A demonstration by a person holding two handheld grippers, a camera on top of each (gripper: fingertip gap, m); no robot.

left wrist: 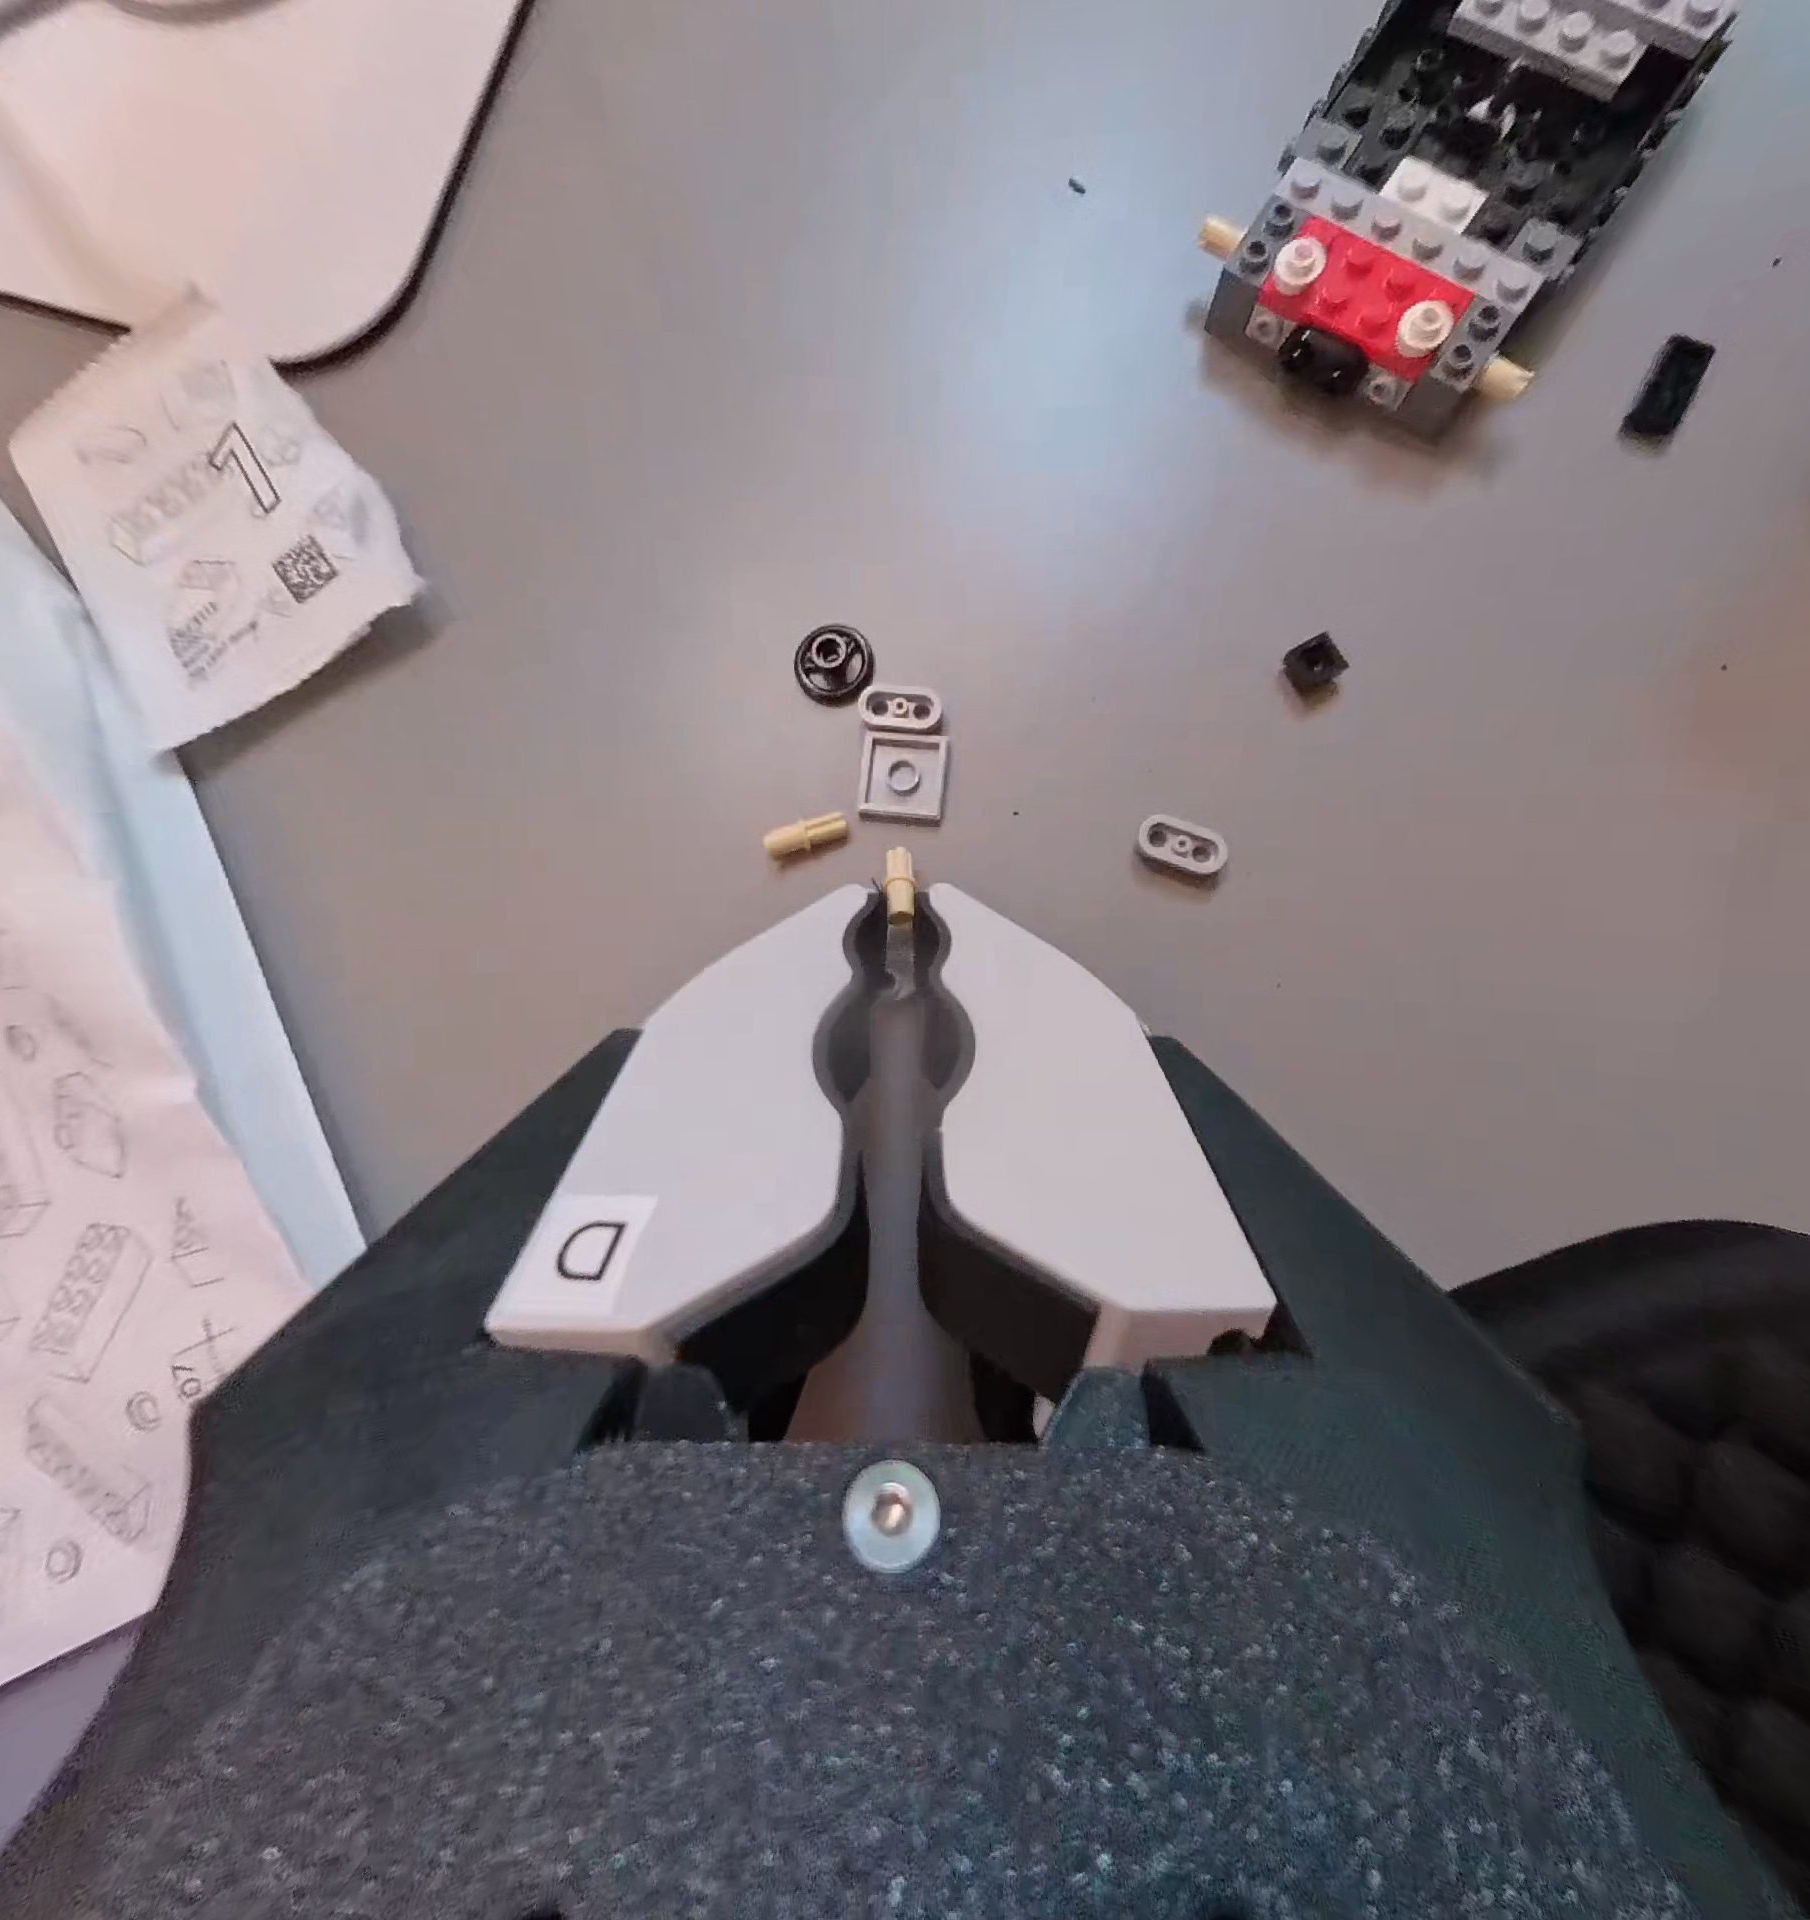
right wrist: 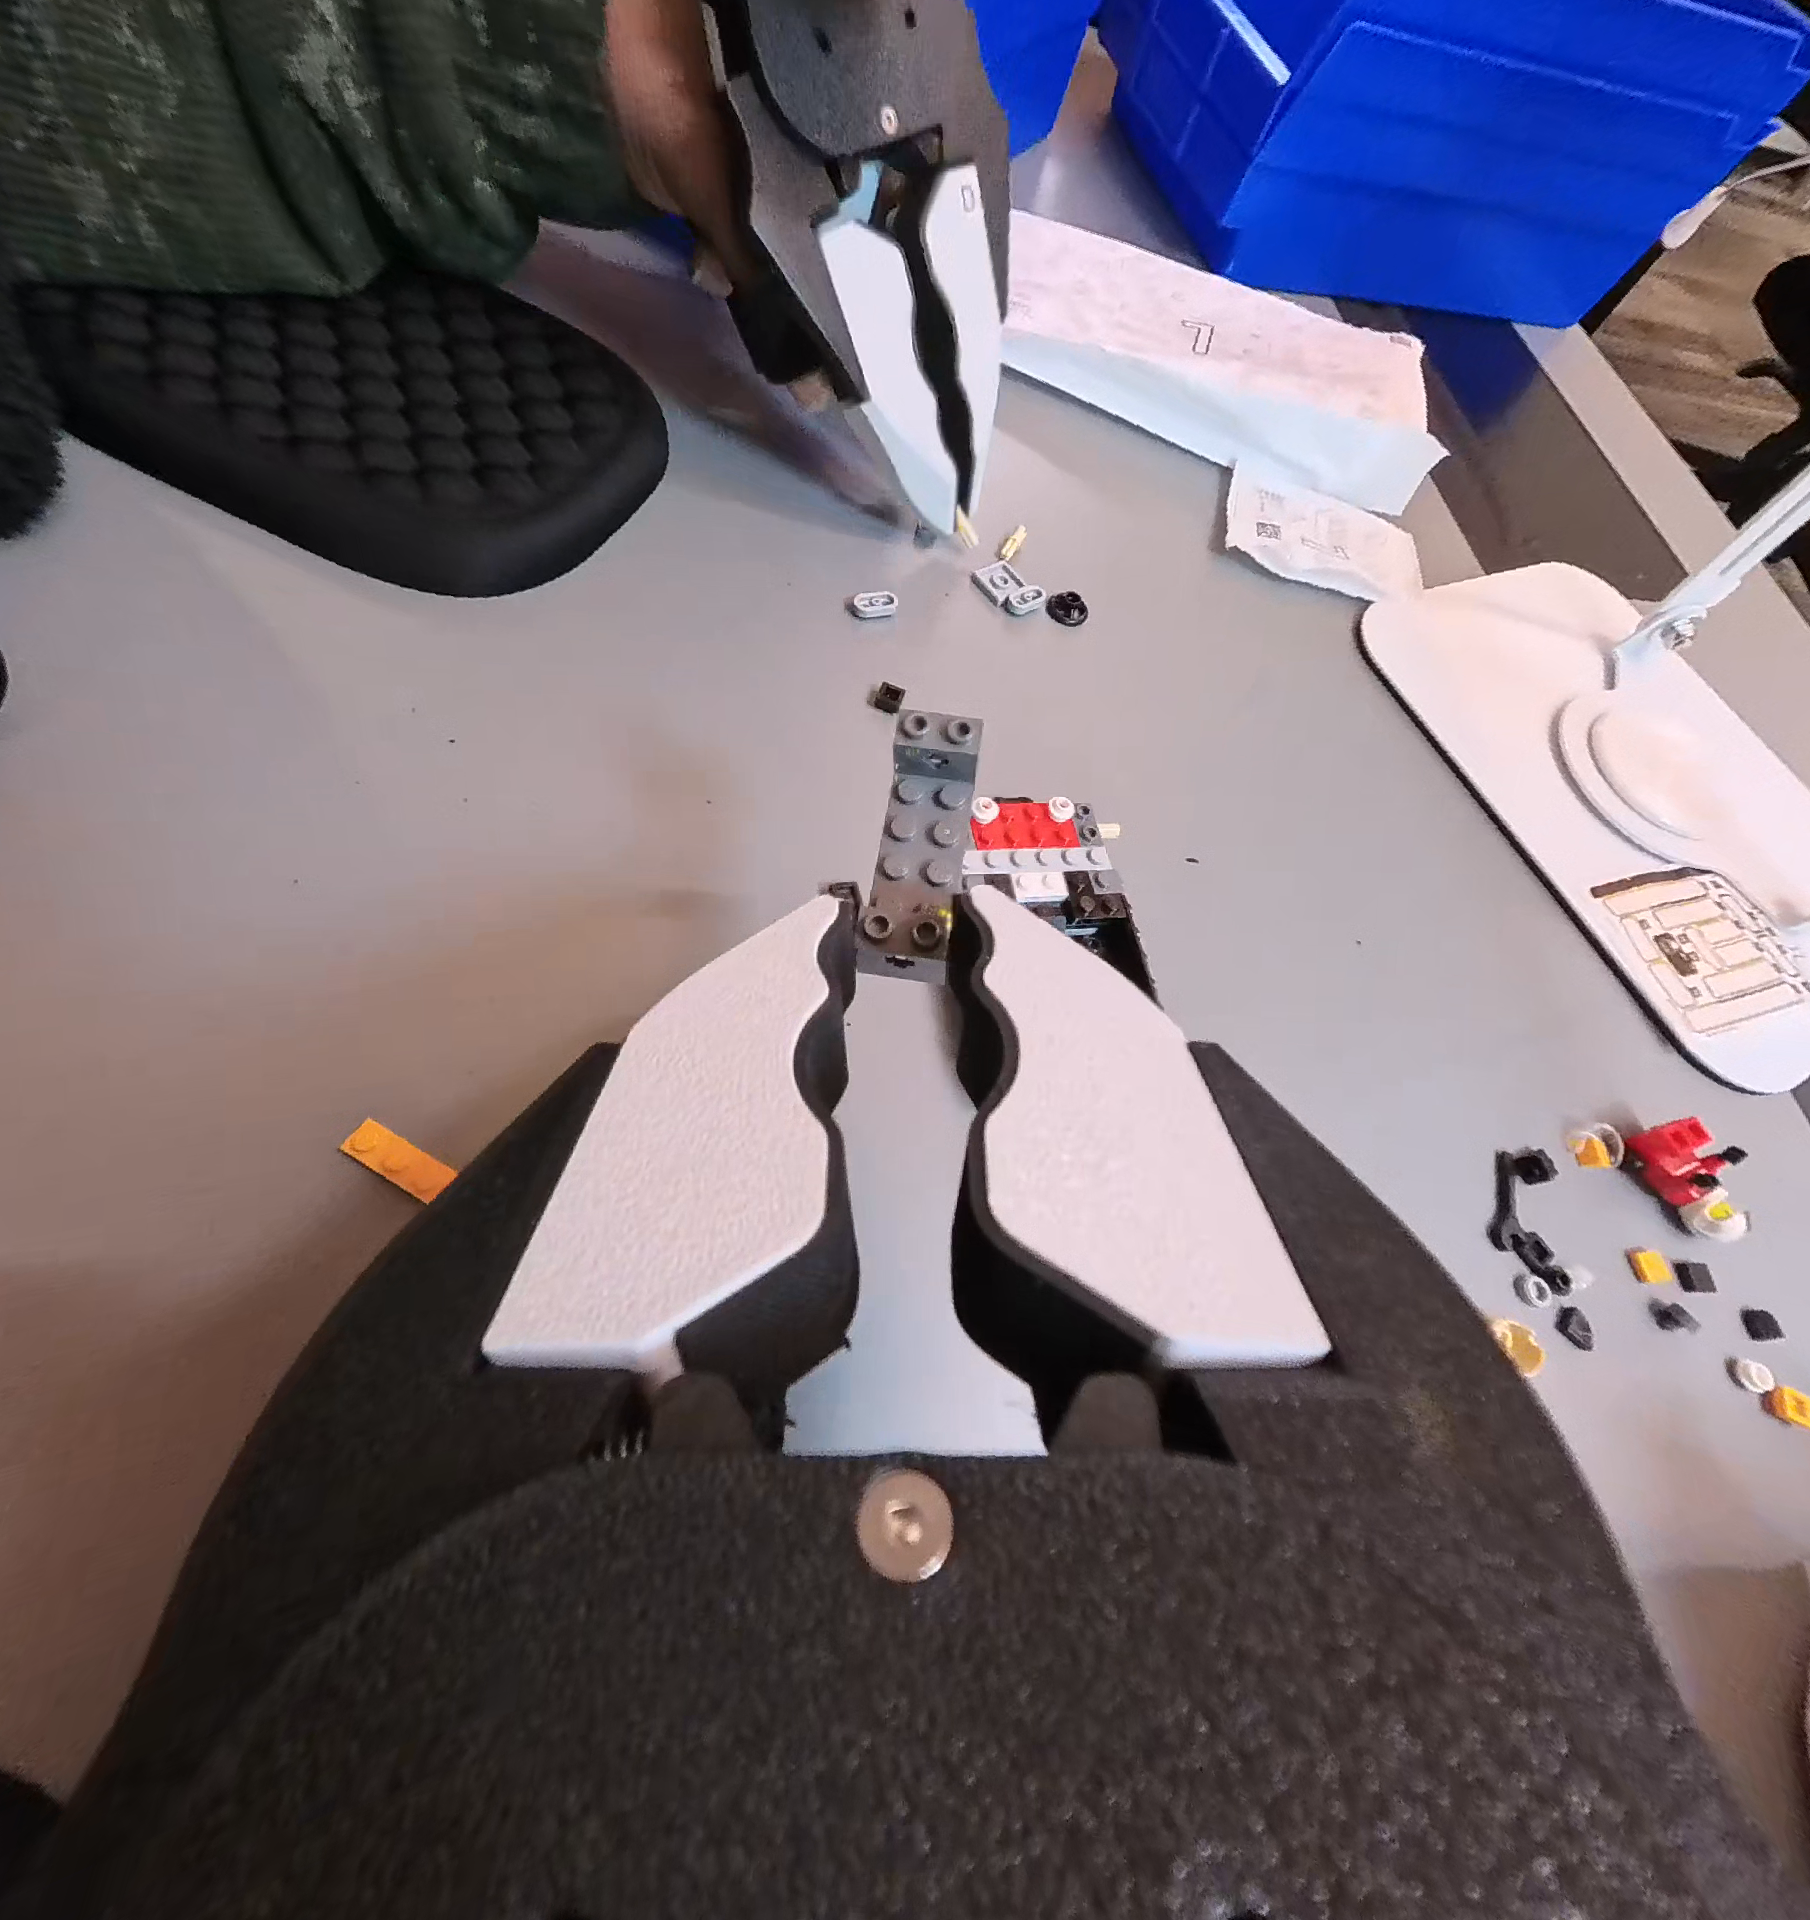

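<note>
left gripper [left wrist: 899,902] has its fingers pinched on a little tan peg [left wrist: 898,883] just above the surface [left wrist: 672,416], and right gripper [right wrist: 906,935] fingers are clamped on a long dark grey brick piece [right wrist: 922,831] beside the half-built car [right wrist: 1046,852]

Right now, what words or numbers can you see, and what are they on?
I don't read writing out, but here is where it stands.
White sticker on the left tongs: one black printed mark.
Torn paper wrapper: one large outlined mark, a square code, small blurred print.
Paper sheet: brick drawings, tiny print too blurred.
Label on the white lamp base: too small.
</note>
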